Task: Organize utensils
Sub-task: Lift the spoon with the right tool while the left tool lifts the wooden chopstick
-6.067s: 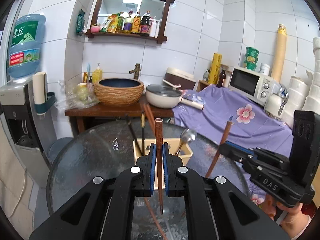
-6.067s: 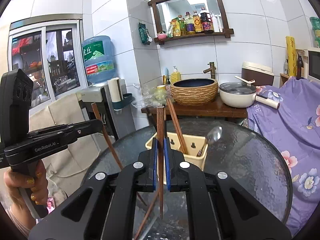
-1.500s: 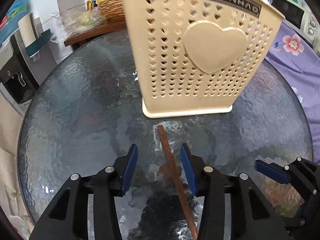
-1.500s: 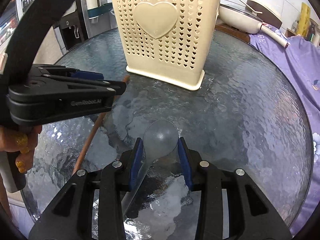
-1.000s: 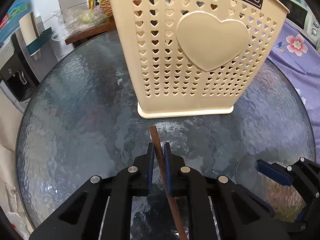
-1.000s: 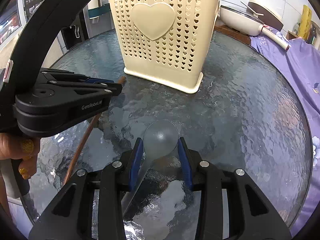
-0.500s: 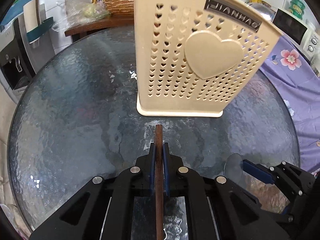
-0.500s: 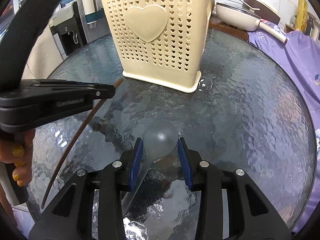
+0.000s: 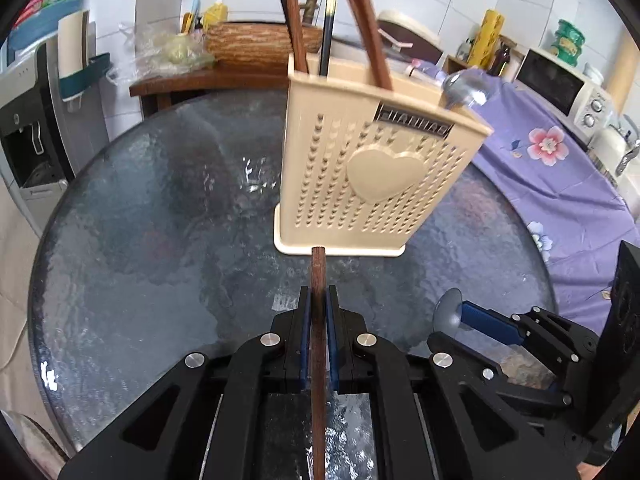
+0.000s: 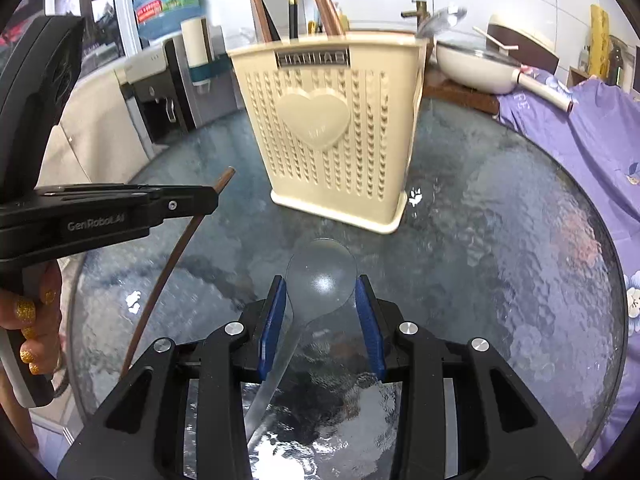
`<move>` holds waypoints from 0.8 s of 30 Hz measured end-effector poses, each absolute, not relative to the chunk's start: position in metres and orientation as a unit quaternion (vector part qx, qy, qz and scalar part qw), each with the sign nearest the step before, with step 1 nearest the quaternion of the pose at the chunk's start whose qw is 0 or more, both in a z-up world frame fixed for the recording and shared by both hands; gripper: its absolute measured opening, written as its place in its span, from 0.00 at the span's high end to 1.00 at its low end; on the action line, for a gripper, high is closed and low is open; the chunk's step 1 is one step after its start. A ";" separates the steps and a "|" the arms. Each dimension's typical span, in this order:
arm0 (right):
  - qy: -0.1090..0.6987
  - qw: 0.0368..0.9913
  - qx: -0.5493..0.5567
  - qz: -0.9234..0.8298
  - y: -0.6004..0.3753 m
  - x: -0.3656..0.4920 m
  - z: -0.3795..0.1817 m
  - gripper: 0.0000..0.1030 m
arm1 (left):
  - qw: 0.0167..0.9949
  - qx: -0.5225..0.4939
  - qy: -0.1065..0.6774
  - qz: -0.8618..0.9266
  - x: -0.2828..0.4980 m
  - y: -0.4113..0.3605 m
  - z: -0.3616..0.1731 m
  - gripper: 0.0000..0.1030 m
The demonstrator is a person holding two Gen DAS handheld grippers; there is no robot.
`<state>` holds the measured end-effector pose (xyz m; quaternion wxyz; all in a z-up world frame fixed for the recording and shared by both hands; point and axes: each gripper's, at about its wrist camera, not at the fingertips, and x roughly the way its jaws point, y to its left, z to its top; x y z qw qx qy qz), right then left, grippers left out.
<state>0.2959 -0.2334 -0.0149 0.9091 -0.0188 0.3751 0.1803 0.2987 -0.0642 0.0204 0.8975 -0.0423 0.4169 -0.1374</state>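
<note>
Left wrist view
Left gripper (image 9: 318, 320): jaws clamped tight on a brown chopstick (image 9: 319, 344), blue pads pressed against both its sides.
Chopstick: runs straight between the fingers; its blunt end pokes out past the fingertips and overlaps the holder's base rim in this view, the rest passing back under the gripper body.
Utensil holder (image 9: 372, 176): cream, heart-perforated, upright on the glass table (image 9: 140, 240), ahead of the fingertips and slightly right.
Holder contents: several chopsticks (image 9: 294, 20) stand in it to the left, a metal spoon (image 9: 466, 88) at its right corner.
Right gripper (image 9: 460, 314): low, to the right of the left fingers, a grey spoon bowl at its blue pad.

Right wrist view
Right gripper (image 10: 321, 304): jaws part-way apart, pads gripping the bowl of a translucent spoon (image 10: 320, 276) on both edges.
Spoon: bowl between the fingertips, handle slanting back down-left beneath the gripper.
Holder (image 10: 332, 128): ahead of the fingertips on the table (image 10: 500, 240).
Left gripper (image 10: 200, 202): left of the right fingers, held by a hand (image 10: 32, 320); the chopstick (image 10: 172, 264) slants through its tip.
</note>
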 end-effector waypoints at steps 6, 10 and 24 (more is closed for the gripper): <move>0.340 0.921 -0.034 0.188 -0.228 0.285 0.003 0.64 | 0.911 -0.045 0.385 -0.144 0.285 -0.058 0.045 0.93; 0.328 0.925 -0.040 0.188 -0.226 0.278 0.013 0.64 | 0.917 -0.046 0.369 -0.145 0.278 -0.053 0.057 0.93; 0.296 0.933 -0.040 0.198 -0.224 0.266 0.049 0.65 | 0.936 -0.042 0.311 -0.158 0.254 -0.048 0.098 0.94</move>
